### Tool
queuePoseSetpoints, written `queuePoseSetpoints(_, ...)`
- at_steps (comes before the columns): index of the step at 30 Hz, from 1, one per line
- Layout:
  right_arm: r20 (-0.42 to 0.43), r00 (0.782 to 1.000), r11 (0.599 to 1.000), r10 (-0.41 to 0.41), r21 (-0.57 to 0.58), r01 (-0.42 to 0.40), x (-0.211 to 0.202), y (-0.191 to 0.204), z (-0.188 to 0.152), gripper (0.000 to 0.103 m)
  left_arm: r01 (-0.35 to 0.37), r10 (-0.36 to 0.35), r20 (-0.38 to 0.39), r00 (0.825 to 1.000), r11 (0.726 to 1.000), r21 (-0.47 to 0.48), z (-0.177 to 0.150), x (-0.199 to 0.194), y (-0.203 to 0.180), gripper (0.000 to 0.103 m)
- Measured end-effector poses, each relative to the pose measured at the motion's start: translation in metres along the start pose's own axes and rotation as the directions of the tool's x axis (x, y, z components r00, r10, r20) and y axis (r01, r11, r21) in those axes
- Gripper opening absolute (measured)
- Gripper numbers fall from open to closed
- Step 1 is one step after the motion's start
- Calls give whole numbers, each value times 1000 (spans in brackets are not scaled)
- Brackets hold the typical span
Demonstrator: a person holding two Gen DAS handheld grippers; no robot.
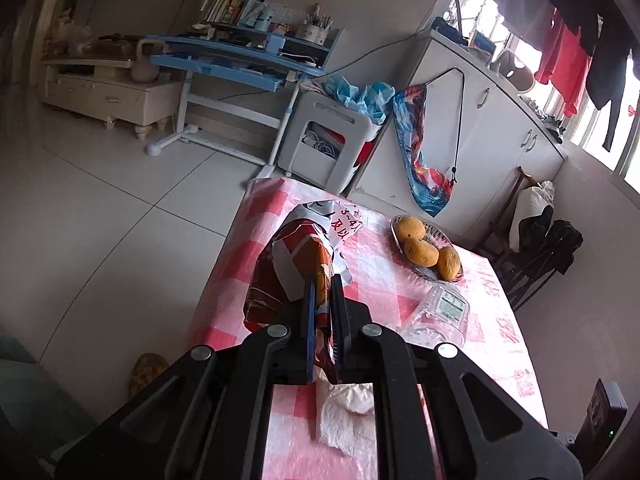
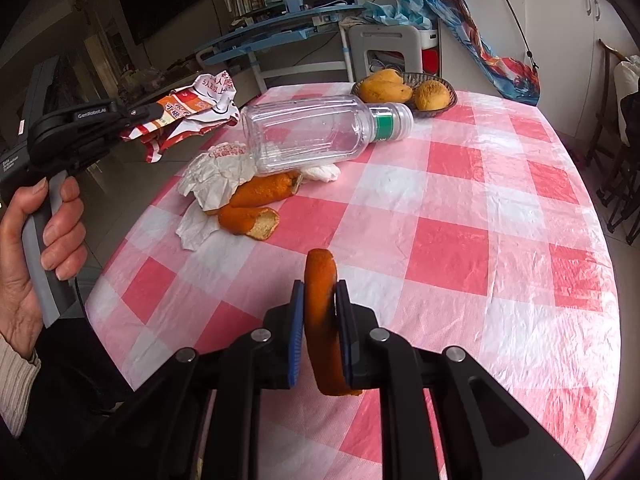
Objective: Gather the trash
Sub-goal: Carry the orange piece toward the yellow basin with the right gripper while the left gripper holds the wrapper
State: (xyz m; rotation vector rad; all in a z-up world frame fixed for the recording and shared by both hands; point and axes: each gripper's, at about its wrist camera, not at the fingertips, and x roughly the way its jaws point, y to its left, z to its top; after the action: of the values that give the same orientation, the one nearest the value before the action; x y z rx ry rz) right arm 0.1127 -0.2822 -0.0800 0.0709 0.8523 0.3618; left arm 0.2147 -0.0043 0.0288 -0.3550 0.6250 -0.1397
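My left gripper (image 1: 323, 280) is shut on a crumpled red and white snack wrapper (image 1: 296, 256) and holds it above the table's left edge; it also shows in the right wrist view (image 2: 188, 114). My right gripper (image 2: 320, 286) is shut on a curved piece of orange peel (image 2: 320, 280) above the near part of the table. On the table lie an empty clear plastic bottle (image 2: 316, 132) on its side, two more orange peels (image 2: 256, 208), and crumpled white paper (image 2: 218, 174). The bottle (image 1: 440, 312) and the white paper (image 1: 344, 420) show in the left wrist view too.
The table has a red and white checked cover (image 2: 452, 256). A dark basket of yellow fruit (image 2: 404, 88) stands at its far edge. A white stool (image 2: 384, 52), a blue desk (image 2: 280, 28) and white cabinets (image 1: 492, 132) stand beyond. Dark chairs (image 2: 616, 184) stand at the right.
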Motion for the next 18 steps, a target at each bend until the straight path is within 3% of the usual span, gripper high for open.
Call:
queuePoseSetpoints(8, 39, 998, 999, 42, 9, -42, -17, 14, -10, 16, 18, -19, 37, 999, 999, 38, -37, -65, -17, 7)
queuePoseSetpoints(18, 77, 994, 997, 73, 9, -74, -48, 26, -34, 16, 3, -3, -1, 1000, 988, 157, -103, -126, -52, 7)
